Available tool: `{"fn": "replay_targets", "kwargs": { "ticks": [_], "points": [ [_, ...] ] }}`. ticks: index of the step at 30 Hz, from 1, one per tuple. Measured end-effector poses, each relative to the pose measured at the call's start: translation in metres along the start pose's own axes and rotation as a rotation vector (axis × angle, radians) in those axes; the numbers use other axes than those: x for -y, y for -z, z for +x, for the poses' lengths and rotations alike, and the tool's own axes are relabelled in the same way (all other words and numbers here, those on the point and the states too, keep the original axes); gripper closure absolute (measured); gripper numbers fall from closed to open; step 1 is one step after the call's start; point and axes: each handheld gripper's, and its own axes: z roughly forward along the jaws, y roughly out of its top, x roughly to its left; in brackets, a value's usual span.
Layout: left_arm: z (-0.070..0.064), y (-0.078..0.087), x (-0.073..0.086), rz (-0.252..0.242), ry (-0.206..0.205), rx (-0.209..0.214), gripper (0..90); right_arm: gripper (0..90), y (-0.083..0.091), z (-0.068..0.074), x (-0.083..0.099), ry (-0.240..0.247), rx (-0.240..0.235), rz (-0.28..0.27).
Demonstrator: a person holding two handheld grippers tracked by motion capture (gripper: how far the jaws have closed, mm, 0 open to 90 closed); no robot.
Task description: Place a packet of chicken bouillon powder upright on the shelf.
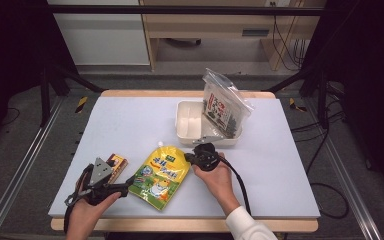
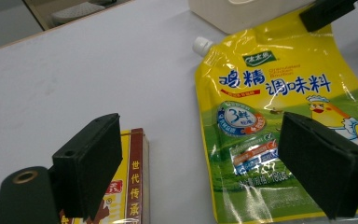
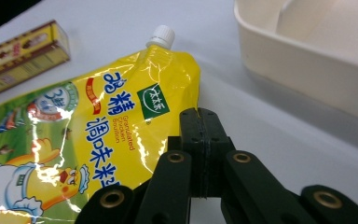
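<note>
My right gripper [image 3: 200, 135] has its jaws pressed together, empty, just beside the yellow pouch's [image 3: 74, 140] top edge. My left gripper [image 2: 205, 158] is spread wide, the pouch lying between and ahead, the small box [image 2: 130, 186] under one finger.

Black tongs [image 1: 125, 189], brass rivets, grey triangular plate; white sleeve [image 1: 247, 225], black cable.

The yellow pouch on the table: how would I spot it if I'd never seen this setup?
Start at the pale table and find the white tray near its far edge. Just in front of the tray, between the two grippers, lies the pouch, flat, its white cap pointing at the tray. Unlike the small box beside it, it is bright yellow with a cartoon chicken.
</note>
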Motion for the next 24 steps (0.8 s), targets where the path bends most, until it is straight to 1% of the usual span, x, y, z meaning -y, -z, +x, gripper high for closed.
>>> {"fn": "replay_targets", "kwargs": {
  "ticks": [3, 5, 8, 10, 12, 15, 18, 19, 20, 21, 24],
  "points": [
    [0.001, 0.001, 0.0, 0.002, -0.004, 0.0, 13.3, 90.0, 0.011, 0.002, -0.006, 0.028, -0.02, -0.032],
    [0.0, 0.002, 0.0, 0.001, -0.01, 0.0, 13.3, 90.0, 0.018, 0.003, -0.012, 0.049, -0.025, -0.044],
    [-0.001, 0.001, -0.001, 0.003, -0.013, 0.007, 13.3, 90.0, 0.028, 0.0, -0.023, 0.078, -0.027, -0.062],
    [-0.002, -0.001, -0.001, 0.001, -0.01, 0.013, 13.4, 90.0, 0.034, -0.004, -0.032, 0.088, -0.029, -0.059],
    [-0.003, -0.002, -0.002, 0.008, -0.02, 0.017, 13.3, 90.0, 0.041, -0.008, -0.04, 0.09, -0.037, -0.072],
    [-0.005, 0.0, -0.002, 0.003, -0.021, 0.02, 13.3, 90.0, 0.052, -0.012, -0.052, 0.114, -0.054, -0.068],
    [-0.006, 0.0, -0.002, 0.0, -0.021, 0.023, 13.3, 90.0, 0.061, -0.015, -0.061, 0.137, -0.071, -0.073],
    [-0.006, 0.0, -0.002, 0.0, -0.023, 0.025, 13.4, 90.0, 0.064, -0.015, -0.064, 0.142, -0.07, -0.073],
    [-0.006, 0.001, -0.002, 0.005, -0.031, 0.025, 13.4, 90.0, 0.066, -0.016, -0.067, 0.153, -0.073, -0.074],
    [-0.006, 0.001, -0.002, 0.005, -0.033, 0.026, 13.4, 90.0, 0.068, -0.015, -0.069, 0.152, -0.074, -0.073],
    [-0.006, 0.002, -0.002, 0.001, -0.034, 0.026, 13.4, 90.0, 0.073, -0.014, -0.076, 0.171, -0.083, -0.081]
  ]
}}
